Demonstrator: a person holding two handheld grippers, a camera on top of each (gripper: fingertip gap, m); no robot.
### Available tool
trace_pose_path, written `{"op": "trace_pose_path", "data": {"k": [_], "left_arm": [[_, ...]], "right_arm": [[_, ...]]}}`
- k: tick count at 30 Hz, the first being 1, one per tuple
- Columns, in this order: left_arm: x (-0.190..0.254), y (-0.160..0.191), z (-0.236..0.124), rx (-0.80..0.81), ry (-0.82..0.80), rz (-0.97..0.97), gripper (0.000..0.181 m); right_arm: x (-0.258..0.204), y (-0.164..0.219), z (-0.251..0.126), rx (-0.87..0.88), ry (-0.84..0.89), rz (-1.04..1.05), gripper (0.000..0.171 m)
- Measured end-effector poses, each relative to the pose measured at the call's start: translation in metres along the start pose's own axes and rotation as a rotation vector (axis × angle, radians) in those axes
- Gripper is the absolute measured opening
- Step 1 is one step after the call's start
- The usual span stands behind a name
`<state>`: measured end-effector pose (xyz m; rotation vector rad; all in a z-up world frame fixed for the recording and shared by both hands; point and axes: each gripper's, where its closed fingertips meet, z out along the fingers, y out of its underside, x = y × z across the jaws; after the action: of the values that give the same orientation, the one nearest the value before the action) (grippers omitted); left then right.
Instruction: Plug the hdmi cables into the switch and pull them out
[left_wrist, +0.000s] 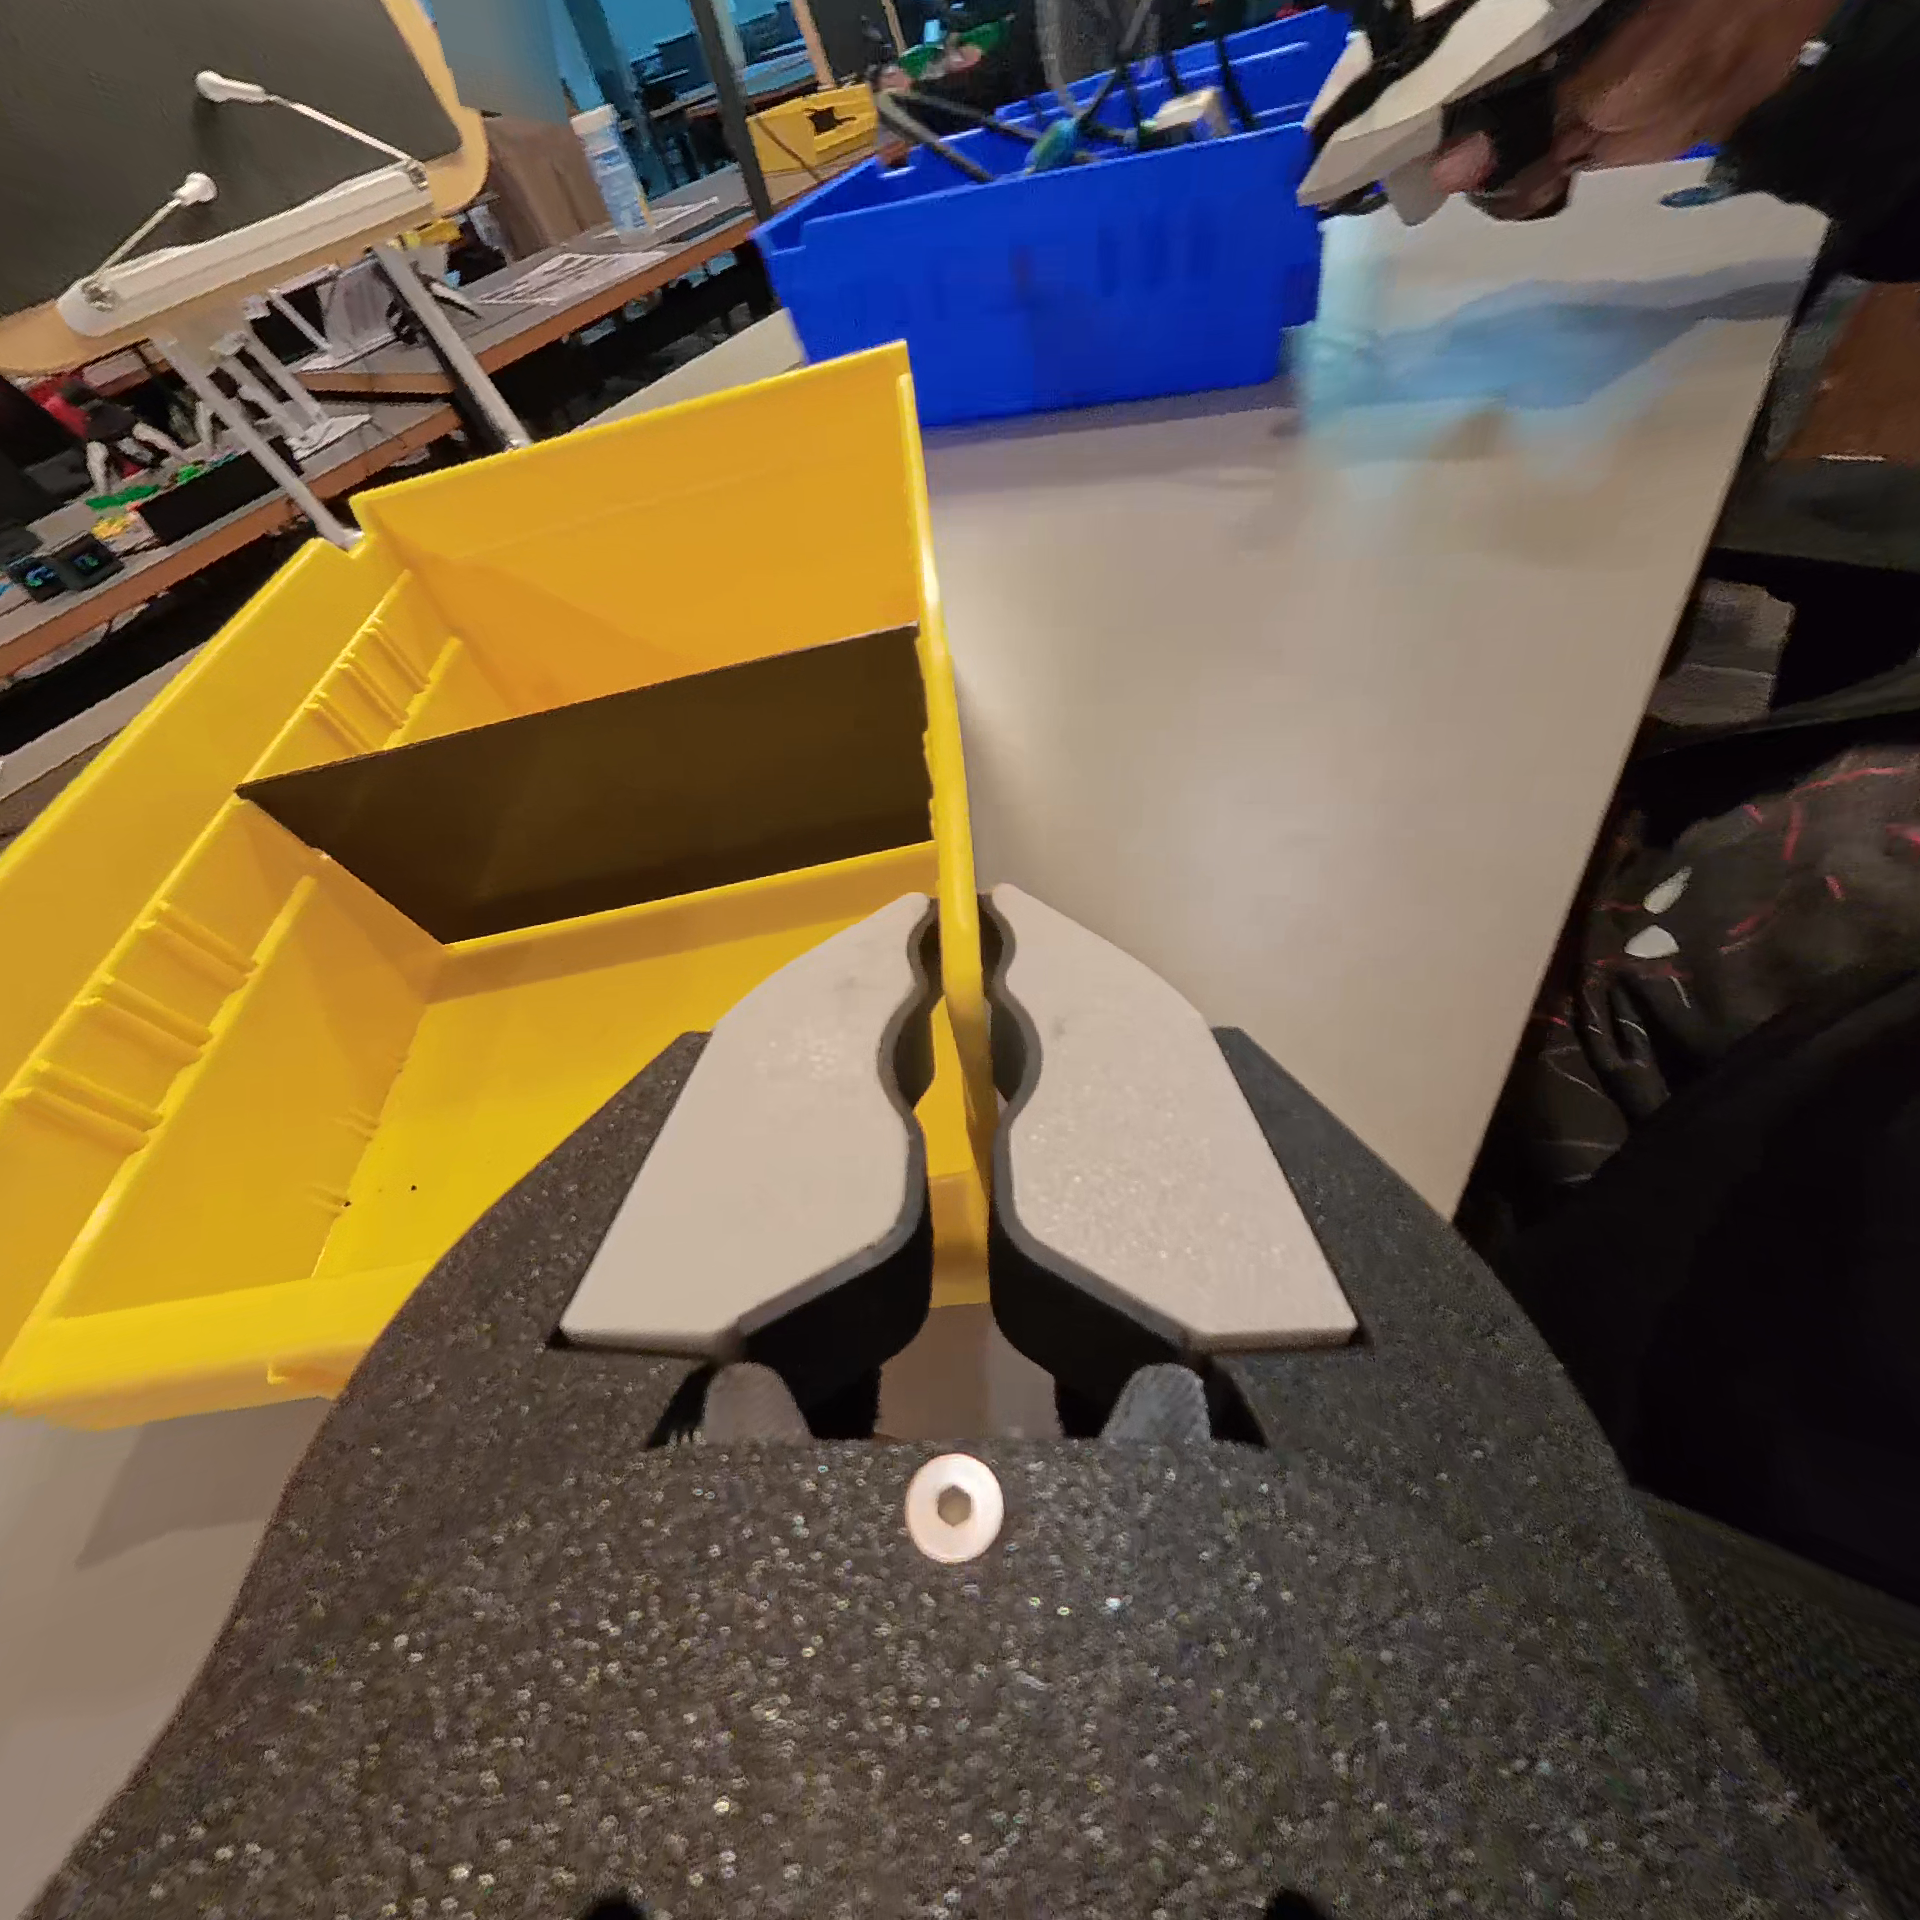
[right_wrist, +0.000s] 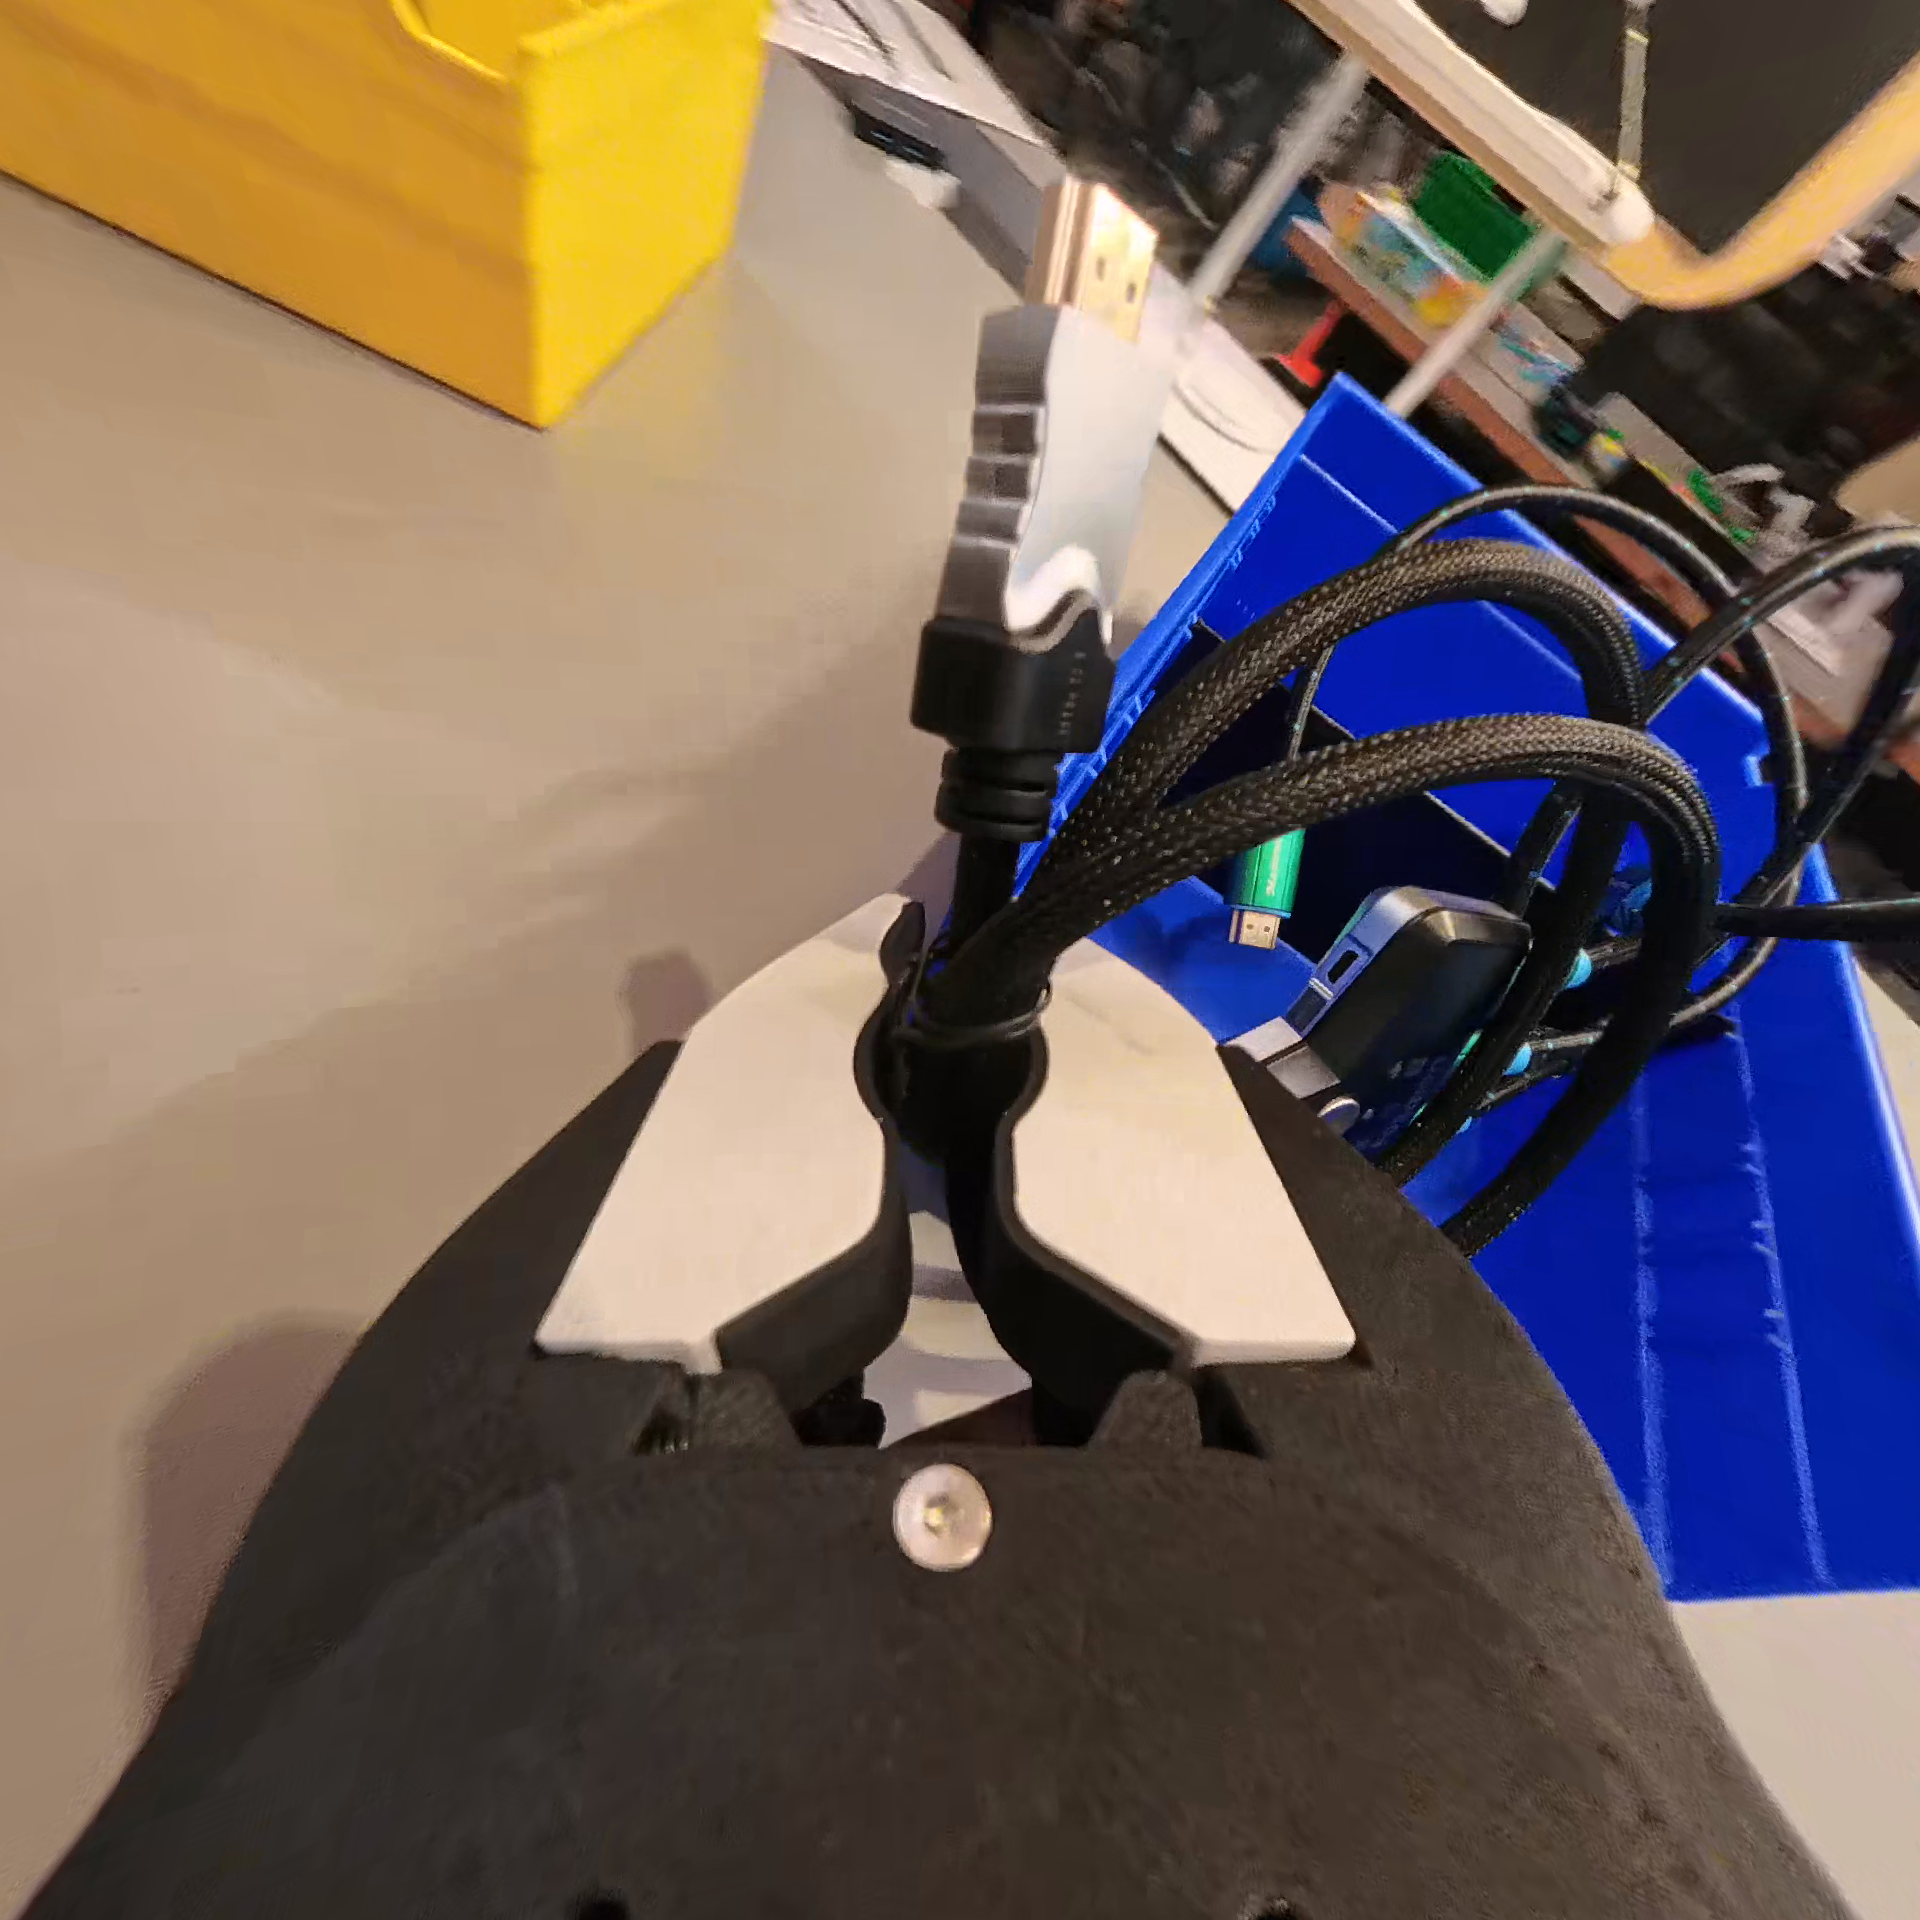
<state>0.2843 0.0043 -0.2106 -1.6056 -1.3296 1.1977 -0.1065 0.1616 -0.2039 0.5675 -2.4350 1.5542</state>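
Through my left wrist view, my left gripper (left_wrist: 961, 925) is pinched narrow on the right-hand wall of the yellow bin (left_wrist: 665, 561), one finger inside and one outside, so the thin plastic edge runs up between them. The bin has a black divider (left_wrist: 613, 790) across its middle. Far off on the grey table (left_wrist: 1299, 727) sits the blue bin (left_wrist: 1039, 301), and my right gripper (left_wrist: 1371, 156) shows at the far right above it, blurred.

Through my right wrist view, my right gripper (right_wrist: 961, 966) is clamped on a bundled black HDMI cable (right_wrist: 1351, 769), just where a thin tie cinches the loops. Its plug (right_wrist: 1049, 468) stands up beyond my fingertips with the gold tip pointing far and slightly right. The blue bin (right_wrist: 1683, 1247) lies to the right, holding more cables, a green connector (right_wrist: 1262, 894) and a dark boxy device (right_wrist: 1403, 987) — probably the switch, though I cannot be sure from this angle.

To do this well I would carry the bundle low and steadily, keep my left grip firm so the yellow bin (right_wrist: 436, 208) does not skid, and regrip nearer the plug before trying any port — held this far back, the connector will wobble.
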Motion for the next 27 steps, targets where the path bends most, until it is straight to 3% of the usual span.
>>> {"op": "trace_pose_path", "data": {"k": [6, 14, 18, 27], "left_arm": [[0.032, -0.001, -0.020, 0.036, 0.178, 0.064, 0.006], [0.072, 0.004, -0.066, 0.129, 0.529, 0.089, 0.003], [0.089, -0.002, -0.058, 0.142, 0.646, 0.129, 0.002], [0.125, -0.030, 0.003, 0.140, 0.794, 0.144, 0.003]], "right_arm": [[-0.046, -0.026, 0.013, 0.078, -0.264, -0.116, 0.012], [-0.071, -0.052, 0.042, 0.169, -0.612, -0.184, 0.011], [-0.081, -0.069, 0.066, 0.176, -0.759, -0.180, 0.011], [-0.103, -0.112, 0.132, 0.186, -0.946, -0.190, 0.011]]}}
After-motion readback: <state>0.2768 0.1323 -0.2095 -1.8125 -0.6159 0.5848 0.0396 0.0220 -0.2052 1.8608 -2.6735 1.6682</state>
